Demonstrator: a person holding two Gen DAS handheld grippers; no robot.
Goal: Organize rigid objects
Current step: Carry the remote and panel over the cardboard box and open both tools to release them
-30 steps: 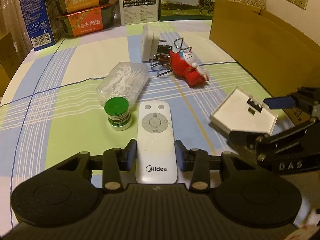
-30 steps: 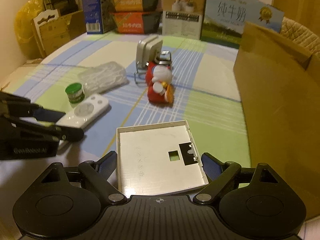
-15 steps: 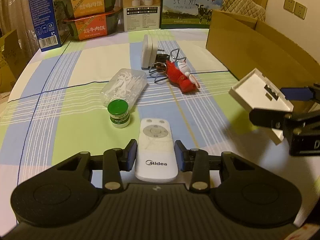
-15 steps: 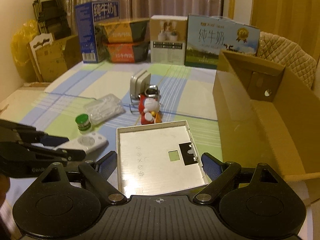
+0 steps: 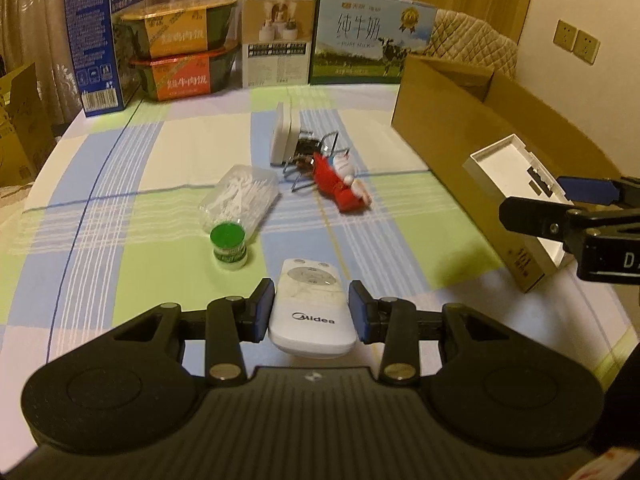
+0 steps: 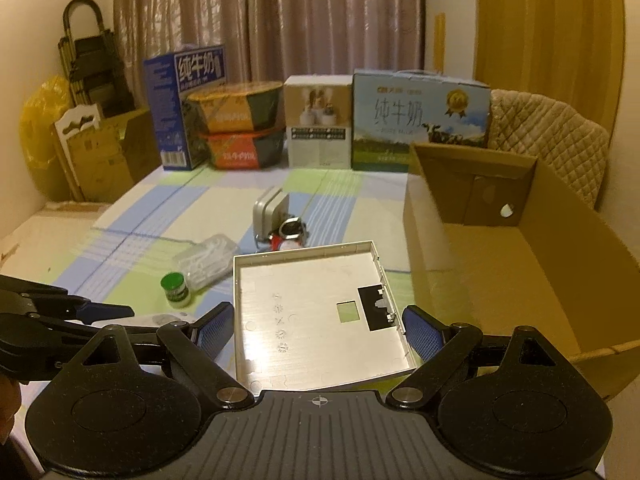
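Note:
My left gripper is shut on a white Midea remote and holds it above the tablecloth. My right gripper is shut on a flat white plastic cover, lifted beside the open cardboard box. In the left wrist view the cover hangs at the box's near wall. On the table lie a green-lidded jar, a clear box of floss picks, a red Doraemon toy, a white adapter and a wire clip.
Milk cartons, stacked noodle bowls and a white carton line the table's far edge. A quilted chair back stands behind the cardboard box. Cardboard and a yellow bag sit at far left.
Both grippers have risen with their loads. The remote has left the tablecloth. The white cover has moved up and right to the cardboard box's near wall.

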